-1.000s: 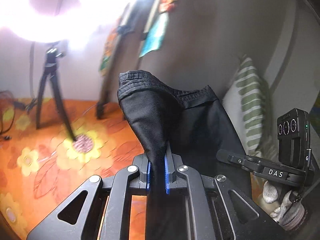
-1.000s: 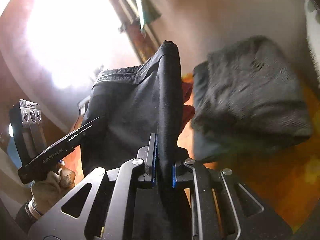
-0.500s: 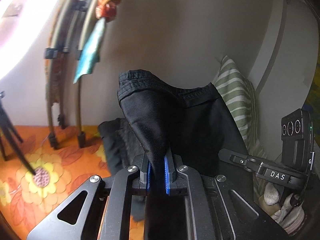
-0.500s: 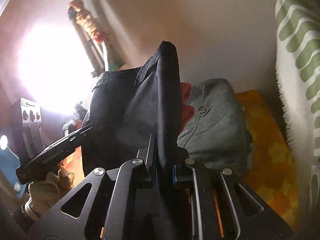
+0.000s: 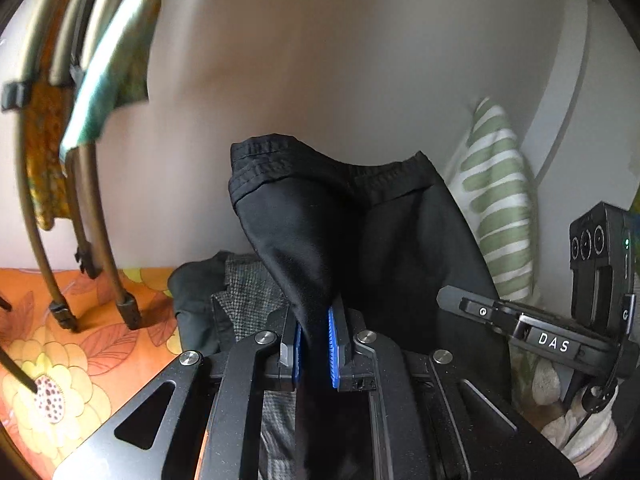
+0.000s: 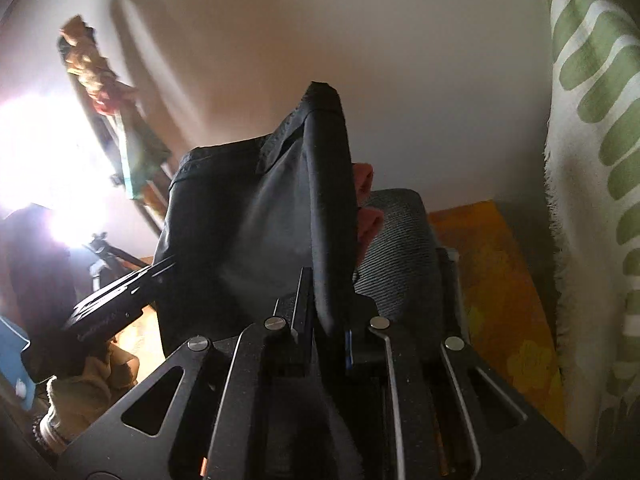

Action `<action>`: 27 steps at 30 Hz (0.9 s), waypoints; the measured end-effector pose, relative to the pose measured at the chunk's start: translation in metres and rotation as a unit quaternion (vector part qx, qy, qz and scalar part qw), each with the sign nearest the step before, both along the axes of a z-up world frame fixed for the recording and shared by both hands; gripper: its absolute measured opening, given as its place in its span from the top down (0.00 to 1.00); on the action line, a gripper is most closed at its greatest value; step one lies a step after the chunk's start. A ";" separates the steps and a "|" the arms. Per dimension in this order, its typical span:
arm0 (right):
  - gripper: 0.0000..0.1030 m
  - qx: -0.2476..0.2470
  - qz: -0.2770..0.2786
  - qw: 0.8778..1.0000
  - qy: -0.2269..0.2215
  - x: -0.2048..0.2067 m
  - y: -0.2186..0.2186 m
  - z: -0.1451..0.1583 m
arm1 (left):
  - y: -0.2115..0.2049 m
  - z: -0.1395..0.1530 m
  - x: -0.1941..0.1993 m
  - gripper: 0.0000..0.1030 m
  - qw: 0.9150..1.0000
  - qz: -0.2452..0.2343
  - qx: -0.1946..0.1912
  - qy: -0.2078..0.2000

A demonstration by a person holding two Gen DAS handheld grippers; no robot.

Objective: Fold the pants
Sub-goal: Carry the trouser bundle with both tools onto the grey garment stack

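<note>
Left wrist view: the left gripper (image 5: 314,340) is clamped on a fold of the black pants (image 5: 320,220), blue ribbed pads pinching smooth, matte cloth; the stitched waistband arcs above, held off the surface. Beneath lies a dark folded garment (image 5: 200,300) on an orange floral sheet (image 5: 80,360). A green-striped pillow (image 5: 500,216) leans against the wall.

Right wrist view: the right gripper (image 6: 326,340) is closed on another gathered edge of the pants (image 6: 260,220). Behind sits a grey ribbed folded garment (image 6: 404,248).
</note>
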State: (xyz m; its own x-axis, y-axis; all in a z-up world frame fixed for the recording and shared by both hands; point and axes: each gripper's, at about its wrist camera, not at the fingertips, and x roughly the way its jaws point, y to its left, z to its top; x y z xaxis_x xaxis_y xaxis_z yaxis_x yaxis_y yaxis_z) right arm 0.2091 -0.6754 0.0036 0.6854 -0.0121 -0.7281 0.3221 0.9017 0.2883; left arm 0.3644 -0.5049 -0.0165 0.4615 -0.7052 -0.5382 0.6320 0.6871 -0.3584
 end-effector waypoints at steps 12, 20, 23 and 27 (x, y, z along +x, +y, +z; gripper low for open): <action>0.79 -0.040 -0.052 0.997 0.032 0.010 -0.022 -0.033 | -0.007 -0.023 0.007 0.64 0.997 0.045 0.066 -0.007; 0.65 -0.068 -0.093 0.992 0.054 -0.007 -0.031 -0.028 | 0.023 -0.010 0.005 0.63 0.995 0.068 0.067 -0.009; 0.65 -0.065 -0.099 0.992 0.049 -0.018 -0.028 -0.023 | 0.029 -0.007 -0.003 0.63 0.996 0.064 0.068 -0.005; 0.65 -0.069 -0.099 0.992 0.038 -0.033 -0.015 -0.015 | 0.037 -0.002 -0.017 0.63 0.995 0.060 0.075 -0.005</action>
State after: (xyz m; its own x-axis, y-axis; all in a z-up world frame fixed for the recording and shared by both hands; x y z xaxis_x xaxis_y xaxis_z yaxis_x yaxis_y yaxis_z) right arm 0.1757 -0.6903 -0.0111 0.6021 -0.2444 -0.7601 0.5130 0.8479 0.1338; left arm 0.3474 -0.4684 -0.0188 0.5436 -0.5572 -0.6277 0.5455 0.8029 -0.2403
